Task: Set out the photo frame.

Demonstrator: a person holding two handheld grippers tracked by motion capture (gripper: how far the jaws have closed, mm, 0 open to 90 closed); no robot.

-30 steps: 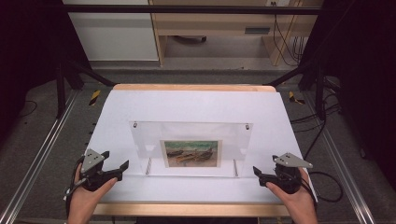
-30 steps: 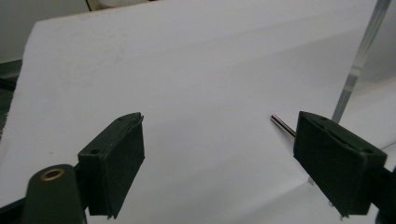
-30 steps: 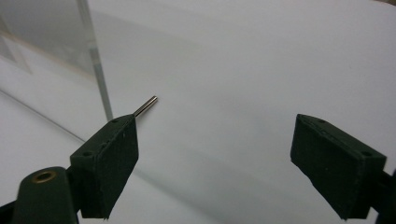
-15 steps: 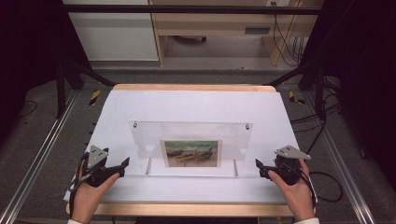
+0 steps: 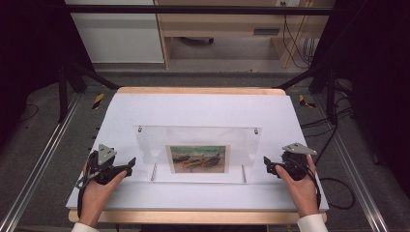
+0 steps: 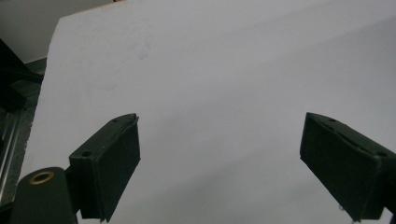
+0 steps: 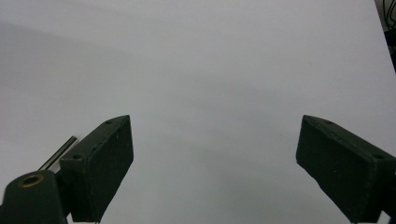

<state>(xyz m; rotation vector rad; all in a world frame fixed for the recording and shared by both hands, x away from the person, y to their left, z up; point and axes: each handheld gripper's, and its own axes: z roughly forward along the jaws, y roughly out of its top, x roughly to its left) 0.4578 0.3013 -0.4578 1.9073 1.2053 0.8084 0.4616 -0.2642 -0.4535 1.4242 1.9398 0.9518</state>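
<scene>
Setup step by the look of it: left gripper at 9 o'clock and right gripper at 3 o'clock of the clear picture frame, both spread wide and empty, next probably closing in on its side edges.

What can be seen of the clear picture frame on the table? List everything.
The clear picture frame looks like acrylic: a wide see-through panel with a small metal stud at each upper corner and two thin metal pins at its near edge. A small landscape print of boats sits in its lower middle. It rests on the white table, centred, between the left tool and right tool; neither touches it.
</scene>
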